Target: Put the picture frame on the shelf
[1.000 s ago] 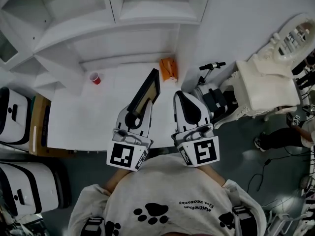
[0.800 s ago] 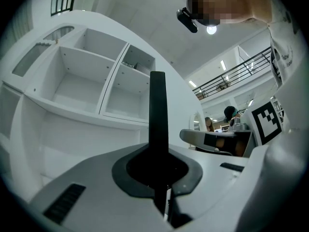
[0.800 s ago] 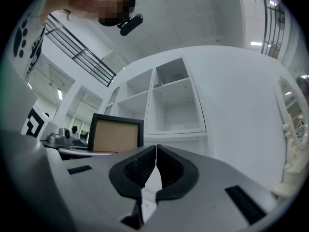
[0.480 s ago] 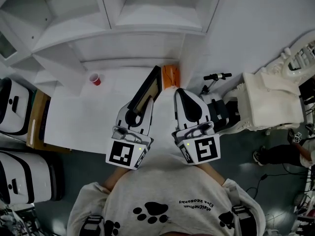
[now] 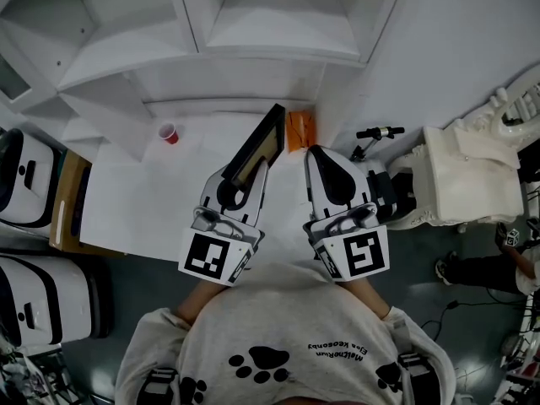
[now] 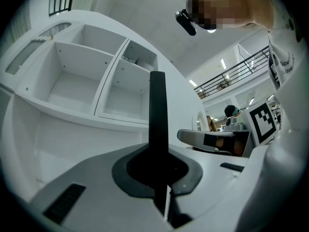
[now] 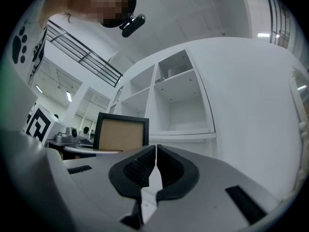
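While the left gripper (image 5: 253, 180) clamps the picture frame (image 5: 263, 142) edge-on, the right gripper (image 5: 319, 154) alongside is closed, empty.

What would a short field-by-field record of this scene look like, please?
left tool: shut on the picture frame, gripping its black edge
right tool: shut, nothing between its jaws
picture frame: in the left tool, over the table, not yet on the shelf
shelf: white, open compartments, ahead of both tools
red cup: upright on the table, left of the frame
orange object: at the table's far right corner
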`<move>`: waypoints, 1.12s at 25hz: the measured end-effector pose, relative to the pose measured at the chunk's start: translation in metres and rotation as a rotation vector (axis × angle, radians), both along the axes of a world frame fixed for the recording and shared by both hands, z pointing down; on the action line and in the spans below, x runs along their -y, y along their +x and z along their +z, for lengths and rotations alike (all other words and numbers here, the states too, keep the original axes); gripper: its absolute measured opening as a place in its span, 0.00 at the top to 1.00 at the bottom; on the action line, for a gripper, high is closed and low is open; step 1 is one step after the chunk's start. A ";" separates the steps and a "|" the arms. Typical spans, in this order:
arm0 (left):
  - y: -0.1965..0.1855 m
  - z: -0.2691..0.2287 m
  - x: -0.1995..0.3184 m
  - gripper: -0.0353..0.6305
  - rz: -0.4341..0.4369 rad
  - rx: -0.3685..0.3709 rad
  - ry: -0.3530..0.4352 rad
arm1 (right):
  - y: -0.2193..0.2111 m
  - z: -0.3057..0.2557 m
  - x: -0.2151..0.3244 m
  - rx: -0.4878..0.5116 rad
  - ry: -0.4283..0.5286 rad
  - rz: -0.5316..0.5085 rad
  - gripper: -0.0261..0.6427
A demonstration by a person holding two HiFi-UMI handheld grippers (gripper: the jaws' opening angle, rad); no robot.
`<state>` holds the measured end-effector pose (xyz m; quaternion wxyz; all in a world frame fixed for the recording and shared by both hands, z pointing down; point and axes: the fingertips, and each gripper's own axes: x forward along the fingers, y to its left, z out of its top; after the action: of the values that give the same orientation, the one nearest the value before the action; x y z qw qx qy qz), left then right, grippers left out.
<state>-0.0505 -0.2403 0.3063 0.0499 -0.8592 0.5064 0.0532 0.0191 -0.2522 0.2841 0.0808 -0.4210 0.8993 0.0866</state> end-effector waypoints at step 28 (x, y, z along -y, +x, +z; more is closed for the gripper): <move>0.004 -0.104 0.048 0.91 0.186 0.022 0.323 | -0.012 -0.068 0.016 -0.032 0.174 0.048 0.91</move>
<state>-0.0466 -0.2887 0.2022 0.1877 -0.8837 0.4090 0.1287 0.0066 -0.2685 0.2164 0.1007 -0.4325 0.8791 0.1731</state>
